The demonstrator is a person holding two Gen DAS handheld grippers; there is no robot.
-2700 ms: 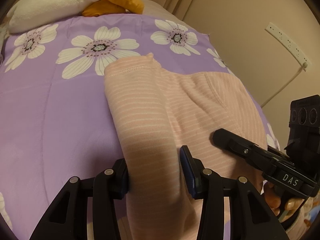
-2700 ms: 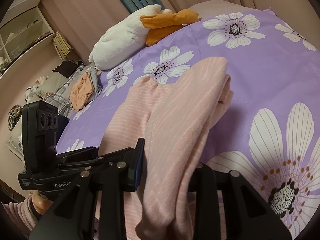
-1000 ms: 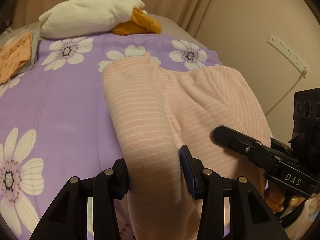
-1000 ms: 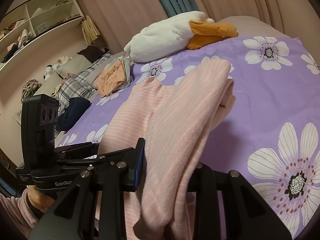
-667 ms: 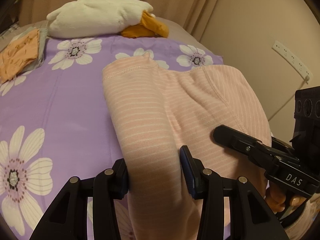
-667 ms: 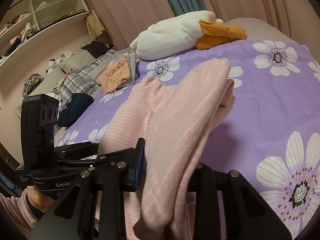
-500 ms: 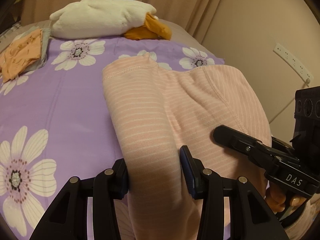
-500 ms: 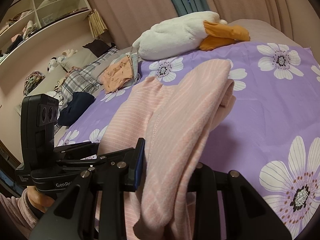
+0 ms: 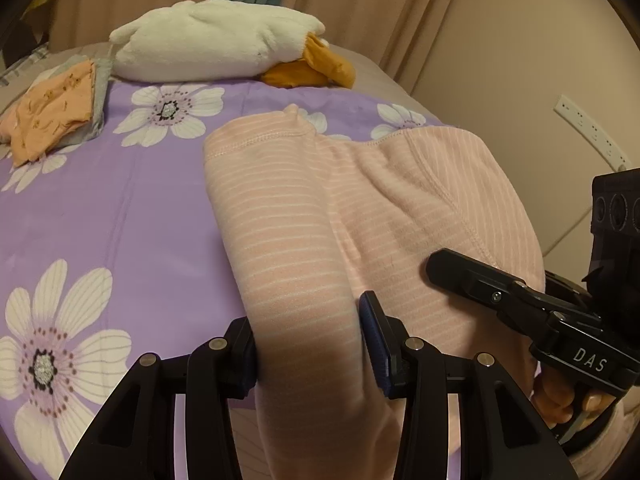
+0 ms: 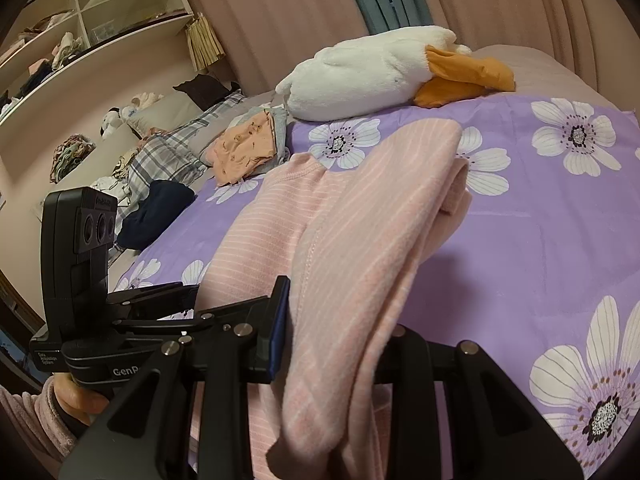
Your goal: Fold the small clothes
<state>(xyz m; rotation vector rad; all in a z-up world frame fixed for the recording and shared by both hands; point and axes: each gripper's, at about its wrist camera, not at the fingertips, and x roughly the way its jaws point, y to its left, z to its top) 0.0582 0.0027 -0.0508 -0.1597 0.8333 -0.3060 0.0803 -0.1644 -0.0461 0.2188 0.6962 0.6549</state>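
A pink garment with thin white stripes (image 9: 320, 216) is held up over the purple flowered bedspread (image 9: 100, 216). My left gripper (image 9: 308, 344) is shut on a thick fold of the garment's left side. My right gripper (image 10: 336, 344) is shut on a fold of the garment (image 10: 360, 240) at its right side. The right gripper also shows in the left wrist view (image 9: 520, 300), and the left gripper shows in the right wrist view (image 10: 132, 312). The cloth stretches between the two and drapes below them.
A white plush goose with an orange beak (image 9: 224, 50) lies at the head of the bed. A folded orange and grey pile (image 9: 56, 112) lies to the left. Plaid bedding and a dark garment (image 10: 160, 204) lie further left, below shelves (image 10: 80, 32). A wall (image 9: 540, 60) stands to the right.
Both grippers, still shut on the pink garment, have lifted and tipped up, so more of the bed's head, the goose and the orange pile have come into view.
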